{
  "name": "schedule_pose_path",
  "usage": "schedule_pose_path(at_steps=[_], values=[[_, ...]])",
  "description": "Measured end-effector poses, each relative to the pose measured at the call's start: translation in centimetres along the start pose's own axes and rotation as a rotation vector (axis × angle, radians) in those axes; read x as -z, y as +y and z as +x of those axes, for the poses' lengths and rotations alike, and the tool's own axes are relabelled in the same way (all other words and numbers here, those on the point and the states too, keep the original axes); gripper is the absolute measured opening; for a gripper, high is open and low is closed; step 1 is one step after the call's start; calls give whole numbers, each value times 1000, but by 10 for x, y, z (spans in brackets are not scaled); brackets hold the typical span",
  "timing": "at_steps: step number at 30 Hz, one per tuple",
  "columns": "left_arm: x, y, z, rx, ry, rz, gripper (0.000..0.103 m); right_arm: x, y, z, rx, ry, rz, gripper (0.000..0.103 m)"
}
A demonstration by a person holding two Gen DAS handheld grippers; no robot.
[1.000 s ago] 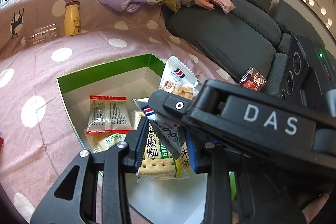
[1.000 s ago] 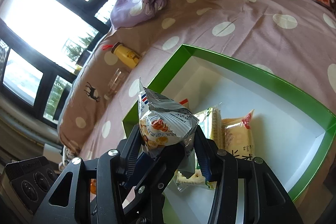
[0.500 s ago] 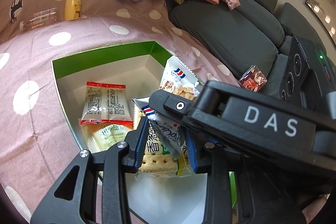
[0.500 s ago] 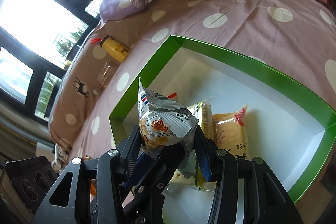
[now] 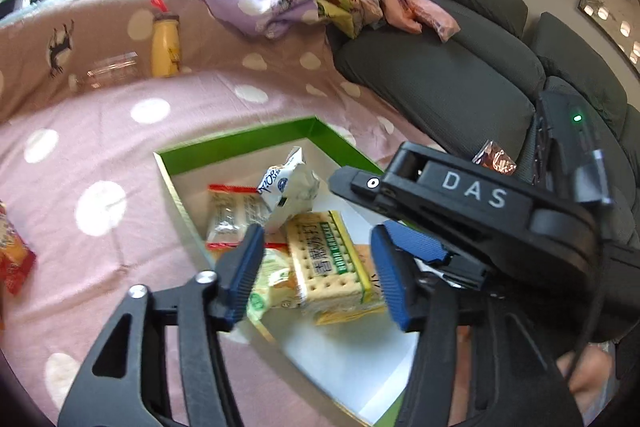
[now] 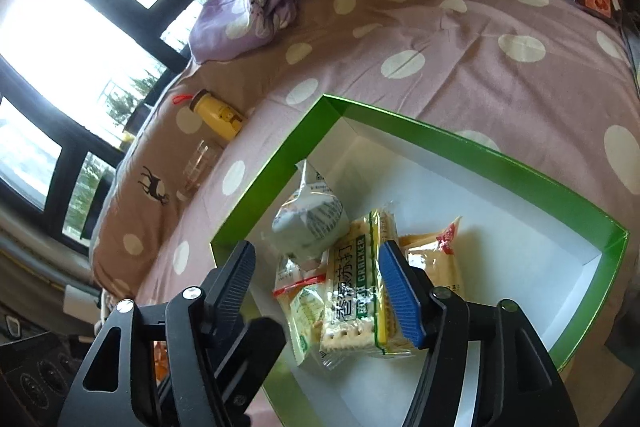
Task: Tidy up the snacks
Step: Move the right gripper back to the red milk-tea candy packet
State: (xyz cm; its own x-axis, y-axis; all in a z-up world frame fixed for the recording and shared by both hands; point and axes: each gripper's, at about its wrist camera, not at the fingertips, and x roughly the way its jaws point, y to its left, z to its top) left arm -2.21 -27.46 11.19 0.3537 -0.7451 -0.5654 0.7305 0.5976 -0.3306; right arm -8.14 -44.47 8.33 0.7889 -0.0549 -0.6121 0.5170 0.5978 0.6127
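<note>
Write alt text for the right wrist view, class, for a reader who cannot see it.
The right gripper, jaws just opened and holding nothing, hovers over a green box with a white inside, on a pink polka-dot sheet. In the box a puffy grey snack bag lies on a soda cracker pack and other packets.

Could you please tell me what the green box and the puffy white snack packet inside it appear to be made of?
The green box looks like glossy coated cardboard: thin straight walls, folded corners, a sheen on the green rim, a matte white inside. The white snack packet seems to be thin plastic film, possibly foil-lined: crinkled, puffed with air, a crimped seal at its top.
</note>
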Motion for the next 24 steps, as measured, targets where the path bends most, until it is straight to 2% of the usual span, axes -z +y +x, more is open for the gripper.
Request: schedule_pose_path(at_steps=[1, 3, 8, 13, 16, 19, 24], values=[[0, 4, -11, -24, -18, -3, 77, 1, 4, -1, -1, -8, -8, 74], [0, 14, -31, -91, -47, -10, 84, 2, 13, -2, -9, -19, -29, 85], [8, 42, -82, -243, -86, -41, 88, 14, 45, -4, -18, -34, -135, 89], [30, 78, -121, -411, -125, -101, 89, 35, 83, -7, -25, -54, -272, 90], [47, 104, -134, -496, -156, -166, 89, 49, 102, -7, -51, -61, -325, 90], [59, 126, -138, -631, -150, -191, 89, 64, 118, 1, -62, -56, -366, 90], [69, 167, -155, -666, -142, -315, 89, 93, 144, 20, -30, -19, -480, 90]])
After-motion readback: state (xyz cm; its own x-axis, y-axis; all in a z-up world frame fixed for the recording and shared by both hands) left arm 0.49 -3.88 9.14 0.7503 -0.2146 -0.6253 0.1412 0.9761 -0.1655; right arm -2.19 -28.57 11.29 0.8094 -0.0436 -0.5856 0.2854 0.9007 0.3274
